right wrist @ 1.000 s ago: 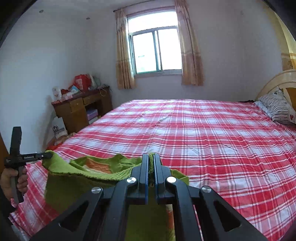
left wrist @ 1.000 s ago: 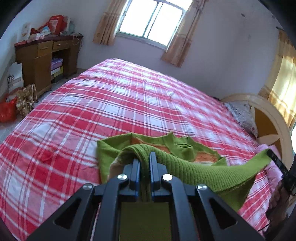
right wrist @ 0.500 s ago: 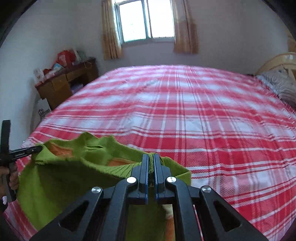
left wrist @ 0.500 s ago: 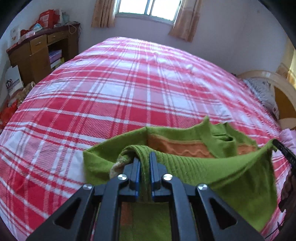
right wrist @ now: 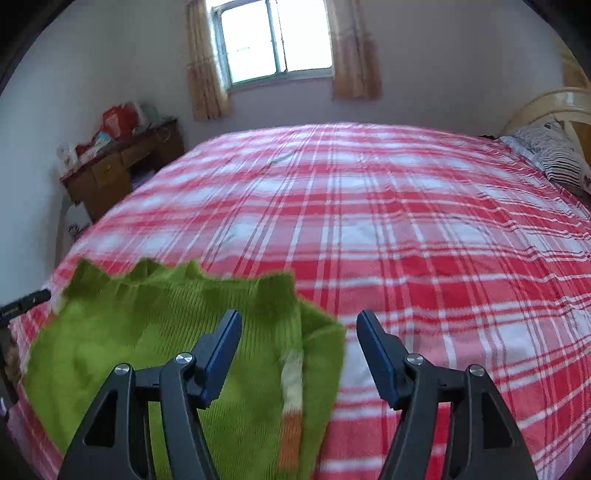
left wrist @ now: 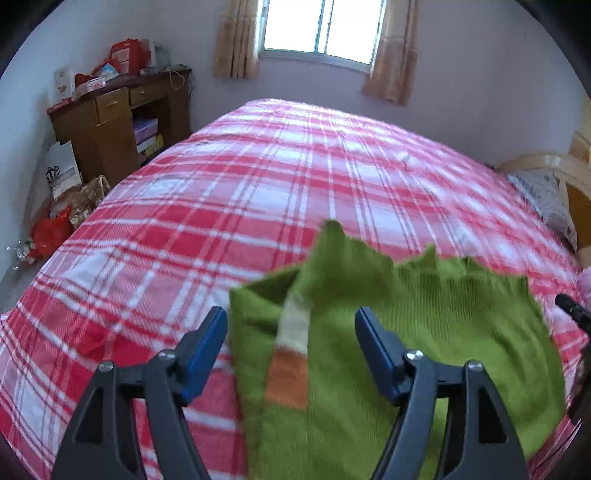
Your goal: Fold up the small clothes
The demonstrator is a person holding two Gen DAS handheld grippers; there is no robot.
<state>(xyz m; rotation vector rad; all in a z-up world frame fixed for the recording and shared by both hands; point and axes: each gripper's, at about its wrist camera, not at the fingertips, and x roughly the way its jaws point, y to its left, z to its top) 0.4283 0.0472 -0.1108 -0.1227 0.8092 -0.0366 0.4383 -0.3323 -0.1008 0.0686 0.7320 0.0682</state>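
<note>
Here, both the left tool (left wrist: 290, 332) and the right tool (right wrist: 298, 332) are opening, released above a green sweater (left wrist: 424, 325) on the plaid bed (left wrist: 258, 192).

Beyond the green sweater (left wrist: 424, 332), open plaid bedspread (left wrist: 288, 192) all the way to the window wall. Left of the sweater, a cluttered wooden desk (left wrist: 110, 122); right, pillow (right wrist: 554, 155) and headboard (right wrist: 546, 107).

Bright window (left wrist: 320, 28) glare, motion blur, fisheye-warped edges
</note>
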